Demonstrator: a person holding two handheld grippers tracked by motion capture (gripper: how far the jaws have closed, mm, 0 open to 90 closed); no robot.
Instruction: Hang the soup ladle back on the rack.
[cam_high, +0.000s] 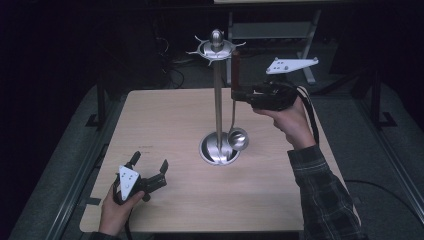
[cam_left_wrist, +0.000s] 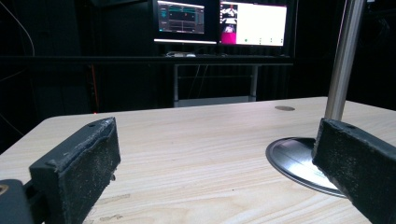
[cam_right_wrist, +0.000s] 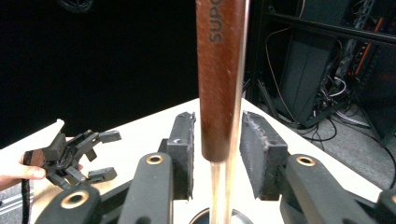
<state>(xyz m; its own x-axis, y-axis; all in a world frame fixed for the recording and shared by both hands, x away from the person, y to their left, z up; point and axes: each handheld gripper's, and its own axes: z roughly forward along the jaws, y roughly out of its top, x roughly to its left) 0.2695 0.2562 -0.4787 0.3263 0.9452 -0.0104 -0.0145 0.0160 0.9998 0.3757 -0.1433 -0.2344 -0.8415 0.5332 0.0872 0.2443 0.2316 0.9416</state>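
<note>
A steel utensil stand (cam_high: 218, 105) rises from a round base (cam_high: 212, 150) at the table's middle, topped by a ring of hooks (cam_high: 216, 48). A ladle with a brown wooden handle (cam_high: 235, 70) hangs beside the pole, its steel bowl (cam_high: 238, 139) near the base. My right gripper (cam_high: 236, 94) reaches in from the right, level, at the handle's lower end. In the right gripper view the handle (cam_right_wrist: 219, 84) stands upright between the pads (cam_right_wrist: 183, 144) with a thin gap on each side. My left gripper (cam_high: 150, 167) rests open on the table at the front left, nothing in it.
The wooden table (cam_high: 165, 115) ends in dark floor on all sides. A metal frame (cam_high: 272, 30) stands behind the table. Monitors (cam_left_wrist: 219, 21) glow on a desk beyond the table's edge. Racks with cables (cam_right_wrist: 327, 70) fill the background past the right gripper.
</note>
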